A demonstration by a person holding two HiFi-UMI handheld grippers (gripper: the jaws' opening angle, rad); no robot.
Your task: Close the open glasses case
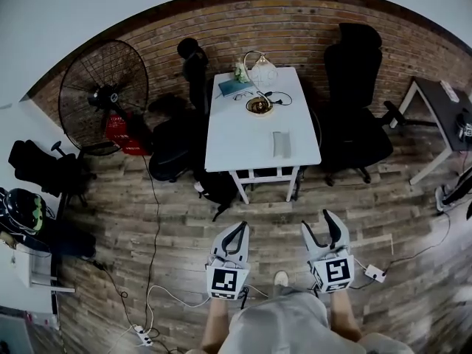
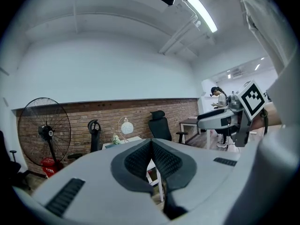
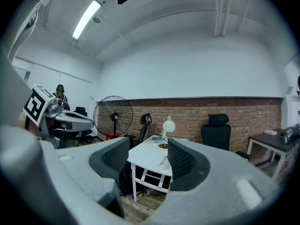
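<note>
Well ahead, on a white rectangular worktop [image 1: 228, 135]: grey oblong glasses case [image 1: 281, 144], unreached | left hand-held gripper [image 1: 237, 231] pinched together, empty | right hand-held gripper [image 1: 318, 226] spread apart, empty | closing judged wholly left to do

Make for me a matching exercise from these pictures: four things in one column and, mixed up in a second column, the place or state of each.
Things:
1. left claw
2. right claw
3. fan
4. glasses case

Places or states:
A. lies on the white table
B. jaws apart, nothing between them
C. stands on the floor, left of the table in the head view
D. jaws together, nothing between them

Pairs: 1-D, 2-B, 3-C, 4-A
</note>
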